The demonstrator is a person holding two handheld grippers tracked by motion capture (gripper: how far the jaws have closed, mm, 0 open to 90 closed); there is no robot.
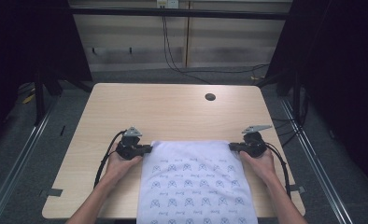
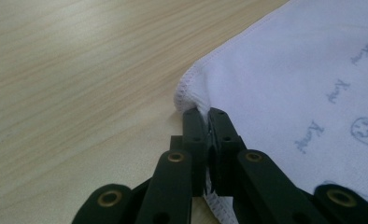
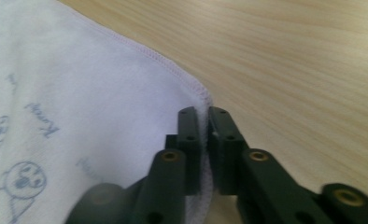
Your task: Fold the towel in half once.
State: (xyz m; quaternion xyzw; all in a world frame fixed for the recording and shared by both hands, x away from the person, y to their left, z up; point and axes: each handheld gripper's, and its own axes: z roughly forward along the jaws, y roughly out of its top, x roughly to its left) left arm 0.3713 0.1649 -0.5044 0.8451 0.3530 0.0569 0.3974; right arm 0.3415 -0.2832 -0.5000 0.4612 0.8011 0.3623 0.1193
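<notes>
Where the wooden table (image 1: 126,107) fills the middle of the high view, spread flat across its lower centre: a white cloth (image 1: 196,182) printed with rows of small blue figures, running off the bottom edge of the frame. Held at its 2 far corners. At the cloth's upper left corner, the left gripper (image 1: 147,149), gripped by the left hand (image 1: 119,163) coming up from the bottom left. At the upper right corner, the right gripper (image 1: 232,146), gripped by the right hand (image 1: 259,162) coming up from the bottom right. Grey three-cornered plates on top of both, black cables looping back along the forearms.

Seen in the left gripper view: left gripper (image 2: 206,119) with jaws drawn narrow, pinched on the stitched hem at the corner of the cloth (image 2: 303,74), fabric spreading to the upper right of the frame, bare table (image 2: 70,70) to the upper left. Seen in the right gripper view: right gripper (image 3: 204,116) with jaws likewise narrow, clamped on the hemmed edge of the cloth (image 3: 79,93), fabric filling the left of the frame, table (image 3: 303,56) to the right.

Toward the upper right of the tabletop in the high view, a dark round hole (image 1: 210,97). Beyond the far edge, grey floor, cables and a pale wall.
</notes>
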